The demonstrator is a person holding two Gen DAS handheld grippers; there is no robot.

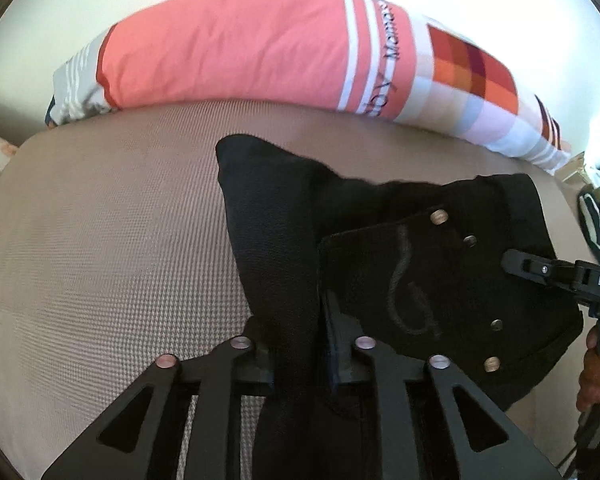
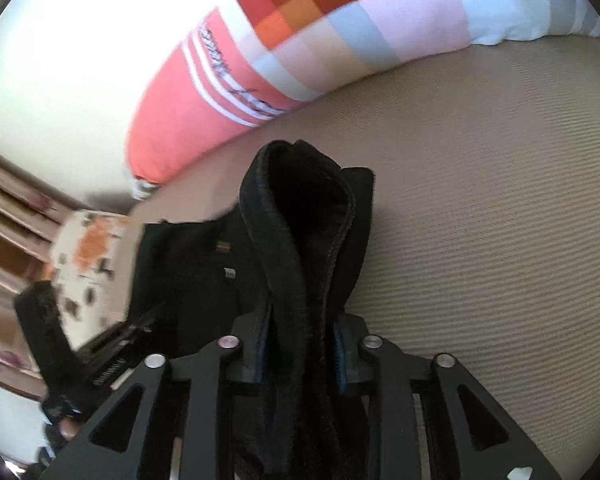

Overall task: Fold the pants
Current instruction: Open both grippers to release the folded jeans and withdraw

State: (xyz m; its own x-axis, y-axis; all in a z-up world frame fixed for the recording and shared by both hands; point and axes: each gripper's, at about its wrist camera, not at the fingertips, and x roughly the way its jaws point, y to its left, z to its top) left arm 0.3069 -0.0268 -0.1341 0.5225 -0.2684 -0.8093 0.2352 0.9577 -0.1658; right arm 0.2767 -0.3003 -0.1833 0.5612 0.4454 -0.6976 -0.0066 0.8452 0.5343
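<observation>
We have the black pants [image 1: 400,240] lifted off the bed [image 1: 108,240], one bunch of cloth in each tool, so we judge the step in hand to be carrying a fold across, not pressing it flat. In the left wrist view the left tool [image 1: 300,360] is clenched on a thick roll of dark fabric that rises between its fingers; the pocket panel with its rivets hangs to the right of it, toward the right tool [image 1: 540,270], which comes in from the frame's right edge. In the right wrist view the right tool [image 2: 302,344] is likewise closed tight on a hemmed edge, the cloth standing up in a hooded loop beyond the fingertips. The pants sit over the middle of the bed, nearer the long pink pillow [image 1: 228,44] at its far edge than its other edges.

Next, we think, both tools must travel together and lower the held edges onto cloth resting on the bed, keeping them level so the layers land square. How much of the pants lies on the bed we cannot tell.
</observation>
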